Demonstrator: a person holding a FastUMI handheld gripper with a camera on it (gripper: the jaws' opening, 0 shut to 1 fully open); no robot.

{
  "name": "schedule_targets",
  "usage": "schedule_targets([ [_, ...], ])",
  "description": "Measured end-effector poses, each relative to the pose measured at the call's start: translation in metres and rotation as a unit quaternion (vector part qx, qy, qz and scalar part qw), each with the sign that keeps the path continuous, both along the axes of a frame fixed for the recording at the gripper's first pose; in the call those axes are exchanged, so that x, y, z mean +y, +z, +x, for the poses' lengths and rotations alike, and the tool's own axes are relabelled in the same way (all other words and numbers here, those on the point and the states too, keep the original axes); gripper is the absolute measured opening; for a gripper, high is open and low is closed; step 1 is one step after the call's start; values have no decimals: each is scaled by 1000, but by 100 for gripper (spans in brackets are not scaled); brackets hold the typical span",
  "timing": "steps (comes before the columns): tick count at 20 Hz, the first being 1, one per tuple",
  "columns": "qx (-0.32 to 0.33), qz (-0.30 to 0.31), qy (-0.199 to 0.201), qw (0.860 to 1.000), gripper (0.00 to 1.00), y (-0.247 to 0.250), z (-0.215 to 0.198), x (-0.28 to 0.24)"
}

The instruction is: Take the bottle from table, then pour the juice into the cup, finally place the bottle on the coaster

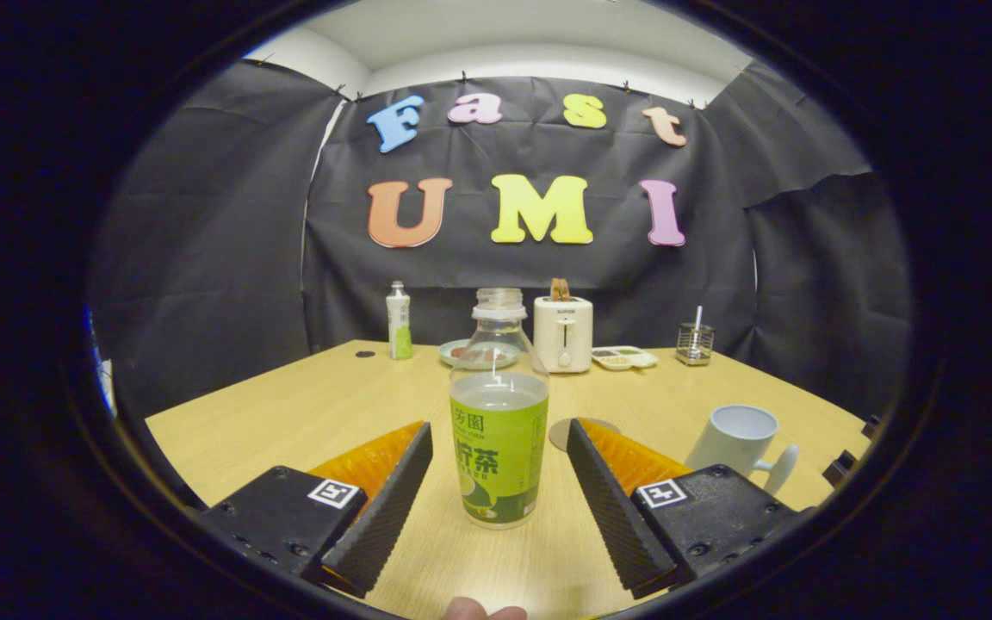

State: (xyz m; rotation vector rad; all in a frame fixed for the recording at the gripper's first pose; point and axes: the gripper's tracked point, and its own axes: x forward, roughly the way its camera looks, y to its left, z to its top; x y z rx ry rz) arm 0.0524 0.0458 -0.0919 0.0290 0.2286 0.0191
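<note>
Holding: my claw [499,472] wide open around the bottle, nothing gripped yet, a gap showing on each side.
Table [289,405]: pale wood, carrying everything; the bottle stands upright on it between my fingers.
Bottle [499,413]: clear plastic, cap off, pale juice up to about the top of the green label. I judge it moderately heavy with that much liquid, thin-walled and springy, so a hard squeeze could push juice out of the open neck.
Grip spot: I would close on the labelled lower body, where the wall is straight and the sleeve gives some friction, not on the tapering shoulder.
Cup [737,439]: pale mug, handle turned toward me, beyond my right finger, near the bottle but apart from it.
Toaster [562,334]: cream, at the far side of the table behind the bottle.
Coaster [567,430]: round, flat, partly hidden behind my right finger, between bottle and cup.
Writing: the bottle label carries large Chinese characters; small lettering on the toaster is too fine for me to make out.
</note>
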Motion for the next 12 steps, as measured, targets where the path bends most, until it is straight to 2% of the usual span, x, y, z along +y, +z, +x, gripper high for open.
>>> schedule_targets([
  [9,39,-2,-10,999,100,-17,17,-1],
  [12,48,8,-7,999,92,-23,21,1],
])
